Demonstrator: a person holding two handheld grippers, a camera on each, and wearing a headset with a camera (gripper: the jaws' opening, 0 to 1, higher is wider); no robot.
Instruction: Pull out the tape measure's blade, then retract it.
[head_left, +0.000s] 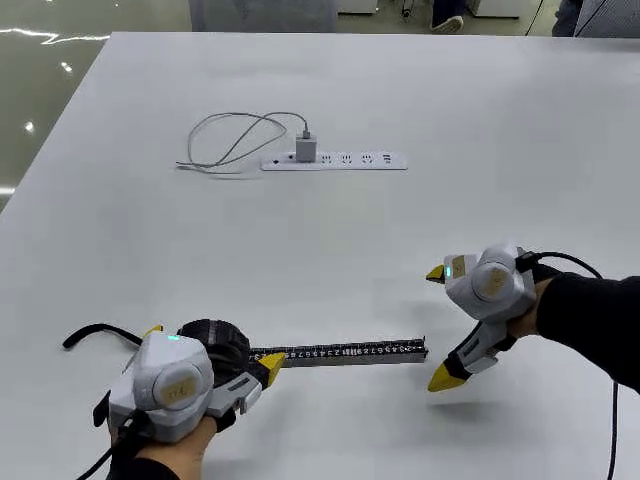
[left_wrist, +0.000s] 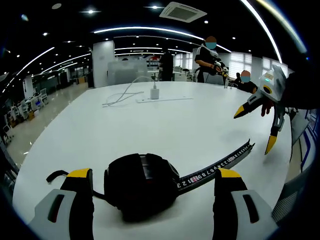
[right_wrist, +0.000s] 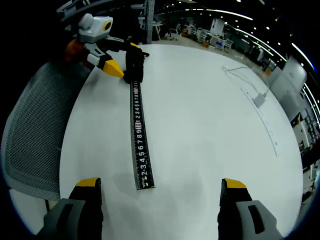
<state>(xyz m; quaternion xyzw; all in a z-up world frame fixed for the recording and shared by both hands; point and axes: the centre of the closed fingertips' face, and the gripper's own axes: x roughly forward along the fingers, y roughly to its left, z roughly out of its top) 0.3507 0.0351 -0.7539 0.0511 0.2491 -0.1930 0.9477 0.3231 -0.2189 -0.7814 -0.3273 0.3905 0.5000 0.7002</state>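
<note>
Fingers (left_wrist: 80, 175) apart on left gripper (left_wrist: 153, 174) around tape measure (left_wrist: 142, 185) and right gripper (right_wrist: 161, 183) by blade (right_wrist: 137, 130); unheld, could snap back

- Black tape-measure blade (right_wrist: 138, 145) with white print, right gripper view: single digits running up to 9 from its free end, then repeating farther along.
- Left gripper view, same blade (left_wrist: 215, 167): "2 3" legible at its near end, the rest blurred.
- Head view: the blade's (head_left: 340, 352) digits are too small to read.

Matt white table (head_left: 330, 260); rubbery black tape measure (left_wrist: 142, 185); smooth printed dark blade (right_wrist: 138, 135).
</note>
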